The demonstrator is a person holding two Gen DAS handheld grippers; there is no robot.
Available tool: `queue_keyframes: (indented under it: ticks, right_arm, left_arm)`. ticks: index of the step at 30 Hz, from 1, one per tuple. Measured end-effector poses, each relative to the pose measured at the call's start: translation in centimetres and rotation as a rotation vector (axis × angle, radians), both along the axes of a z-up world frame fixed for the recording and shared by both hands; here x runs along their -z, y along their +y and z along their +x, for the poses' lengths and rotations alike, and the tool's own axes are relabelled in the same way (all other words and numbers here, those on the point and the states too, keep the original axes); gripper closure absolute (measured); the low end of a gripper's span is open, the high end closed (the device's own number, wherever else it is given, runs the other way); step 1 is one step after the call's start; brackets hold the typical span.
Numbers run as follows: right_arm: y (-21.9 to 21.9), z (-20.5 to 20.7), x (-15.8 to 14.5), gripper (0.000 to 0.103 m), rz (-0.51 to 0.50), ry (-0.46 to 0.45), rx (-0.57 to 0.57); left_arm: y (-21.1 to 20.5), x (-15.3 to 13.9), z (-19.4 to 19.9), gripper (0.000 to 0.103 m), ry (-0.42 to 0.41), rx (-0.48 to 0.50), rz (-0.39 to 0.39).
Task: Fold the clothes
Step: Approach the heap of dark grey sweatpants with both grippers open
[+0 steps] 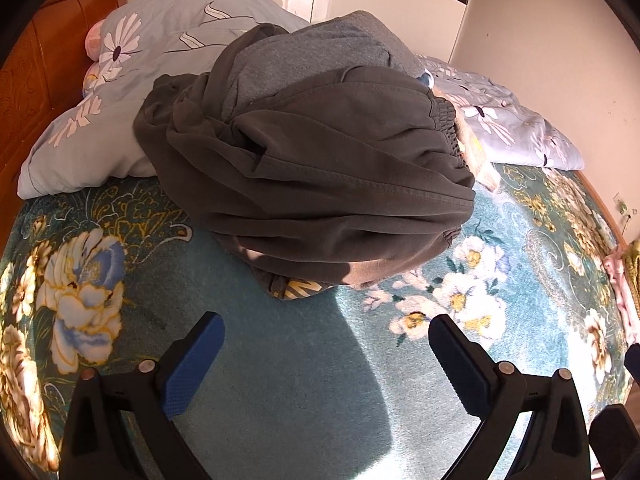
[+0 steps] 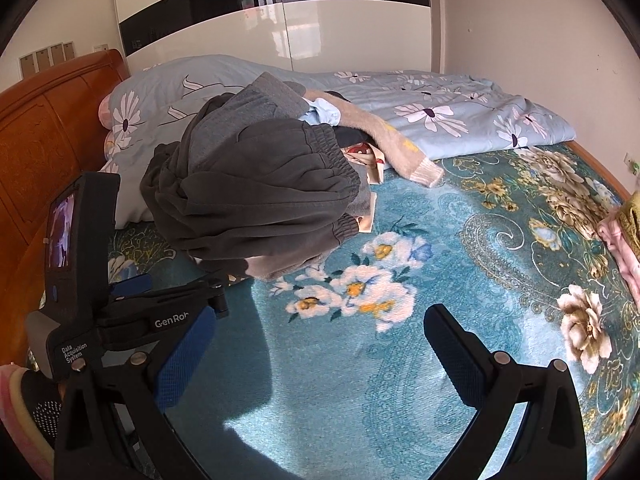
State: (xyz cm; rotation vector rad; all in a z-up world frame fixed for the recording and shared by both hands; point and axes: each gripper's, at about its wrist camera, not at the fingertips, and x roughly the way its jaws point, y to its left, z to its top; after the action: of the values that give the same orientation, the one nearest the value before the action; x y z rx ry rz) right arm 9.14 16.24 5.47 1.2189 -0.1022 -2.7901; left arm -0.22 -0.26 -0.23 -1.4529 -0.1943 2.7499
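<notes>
A heap of dark grey clothes (image 1: 320, 168) lies bunched on the teal floral bedspread (image 1: 280, 380), with an elastic waistband on its right side. In the right wrist view the same grey heap (image 2: 256, 196) sits left of centre, and a beige knit garment (image 2: 384, 140) and a printed piece lie behind it. My left gripper (image 1: 326, 328) hovers open just in front of the heap, nothing between its blue pads. My right gripper (image 2: 320, 320) is open too, over bare bedspread (image 2: 360, 400) to the heap's right. The left gripper's body (image 2: 120, 312) shows at the left of the right wrist view.
A light blue flowered quilt (image 2: 440, 116) lies folded along the far side of the bed. A wooden headboard (image 2: 48, 128) stands at the left. White wardrobe doors (image 2: 280, 24) and a wall are behind. Pink and yellow cloth (image 2: 624, 232) sits at the bed's right edge.
</notes>
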Motion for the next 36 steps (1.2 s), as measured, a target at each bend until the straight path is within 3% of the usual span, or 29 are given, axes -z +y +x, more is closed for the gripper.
queue_keyframes:
  ticks: [3,16,36]
  right_arm:
    - [-0.1,0.1,0.2,0.0,-0.008,-0.012,-0.004]
    - [-0.1,0.4,0.5,0.0,-0.015,-0.02,-0.014]
    - [0.5,0.1,1.6,0.0,-0.04,-0.078,0.004]
  left_arm:
    - [0.3,0.2,0.0,0.0,-0.014,0.007,-0.024]
    - [0.3,0.9,-0.6,0.0,-0.06,-0.019,0.018]
    - [1.2,1.5,-1.0,0.0,-0.088,0.027,0.007]
